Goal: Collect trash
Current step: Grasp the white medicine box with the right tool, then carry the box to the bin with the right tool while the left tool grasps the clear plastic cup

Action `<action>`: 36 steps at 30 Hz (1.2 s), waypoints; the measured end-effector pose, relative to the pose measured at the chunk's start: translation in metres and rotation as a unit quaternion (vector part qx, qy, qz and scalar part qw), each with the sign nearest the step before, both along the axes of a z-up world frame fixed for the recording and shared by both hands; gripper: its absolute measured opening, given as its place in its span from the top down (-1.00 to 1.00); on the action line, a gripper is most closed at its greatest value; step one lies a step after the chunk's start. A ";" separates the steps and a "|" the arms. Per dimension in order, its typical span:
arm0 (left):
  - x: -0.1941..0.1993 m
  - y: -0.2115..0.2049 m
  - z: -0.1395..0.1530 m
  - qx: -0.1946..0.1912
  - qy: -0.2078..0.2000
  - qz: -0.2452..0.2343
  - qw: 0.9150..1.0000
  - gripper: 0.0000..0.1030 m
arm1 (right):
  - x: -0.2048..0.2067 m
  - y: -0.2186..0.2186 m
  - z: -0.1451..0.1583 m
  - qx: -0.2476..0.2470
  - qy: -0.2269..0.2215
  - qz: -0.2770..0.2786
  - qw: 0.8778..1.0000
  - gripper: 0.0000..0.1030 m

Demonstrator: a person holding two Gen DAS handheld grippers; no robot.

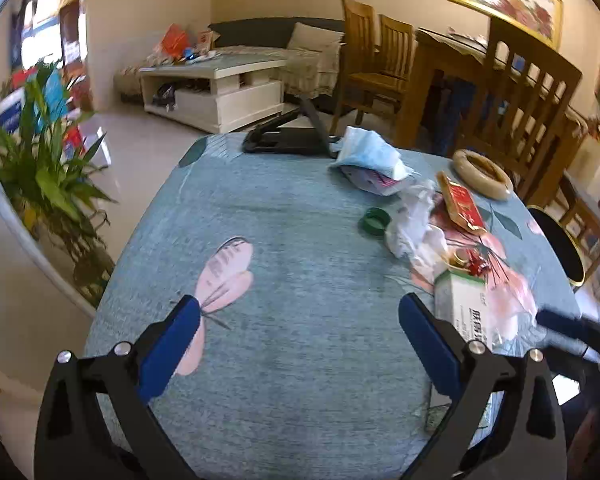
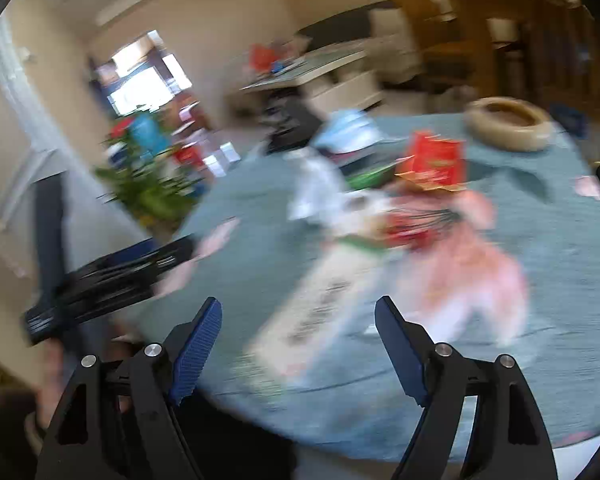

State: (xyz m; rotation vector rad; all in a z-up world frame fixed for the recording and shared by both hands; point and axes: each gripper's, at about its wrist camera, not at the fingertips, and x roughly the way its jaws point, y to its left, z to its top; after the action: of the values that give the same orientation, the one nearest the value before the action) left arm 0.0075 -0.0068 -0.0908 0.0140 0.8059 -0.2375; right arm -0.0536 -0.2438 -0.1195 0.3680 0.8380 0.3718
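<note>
Right now my left gripper (image 1: 300, 316) hangs with jaws apart over bare blue tablecloth (image 1: 300, 208), nothing between them. My right gripper (image 2: 298, 320) is spread too, empty, a white carton (image 2: 320, 300) lying just beyond it. Farther off sit crumpled white paper (image 1: 414, 224), a red packet (image 1: 462, 204), a green lid (image 1: 374, 222) and a blue face mask (image 1: 370, 152).

Trash is lying scattered on the table's right part: a crumpled blue face mask (image 1: 370, 150) at the far edge, white crumpled paper (image 1: 414, 220) beside a green lid (image 1: 375, 222), a red packet (image 1: 462, 204), and a white box (image 1: 466, 306), possibly open.
</note>
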 end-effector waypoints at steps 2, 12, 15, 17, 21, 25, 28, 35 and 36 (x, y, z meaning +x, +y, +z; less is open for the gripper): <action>0.001 0.008 0.000 -0.003 -0.001 0.012 1.000 -0.93 | 0.004 0.015 -0.010 -0.001 0.037 0.007 0.999 -0.51; 0.000 0.015 -0.005 0.007 -0.005 0.018 1.000 -0.94 | 0.027 0.054 -0.037 -0.117 0.076 -0.041 0.989 -0.38; 0.000 0.015 -0.007 0.012 -0.006 0.016 1.000 -0.94 | 0.041 0.057 -0.044 -0.140 0.081 -0.042 0.986 -0.37; 0.000 0.016 -0.005 0.016 -0.010 0.021 1.000 -0.94 | 0.042 0.059 -0.043 -0.145 0.078 -0.040 0.986 -0.33; 0.007 0.019 -0.003 0.016 -0.008 0.025 1.000 -0.94 | 0.038 0.039 -0.041 -0.065 0.074 -0.017 0.995 0.38; 0.025 0.019 0.003 0.016 -0.007 0.030 0.999 -0.93 | 0.031 0.027 -0.038 0.005 0.069 0.006 0.998 0.49; 0.043 0.016 0.012 0.004 -0.003 0.032 0.999 -0.93 | 0.022 0.010 -0.030 0.062 0.060 0.016 0.996 0.52; 0.044 -0.037 0.025 0.003 -0.004 -0.019 1.000 -0.93 | -0.005 -0.090 0.004 0.151 -0.005 -0.058 0.987 0.53; 0.040 -0.048 0.024 0.003 -0.001 -0.032 0.999 -0.93 | -0.007 -0.101 0.006 0.151 -0.012 -0.071 0.986 0.53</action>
State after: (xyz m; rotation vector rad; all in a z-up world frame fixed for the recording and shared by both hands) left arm 0.0477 -0.0547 -0.0664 0.0457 0.8047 -0.2966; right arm -0.0607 -0.3449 -0.1135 0.6994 0.7287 0.3704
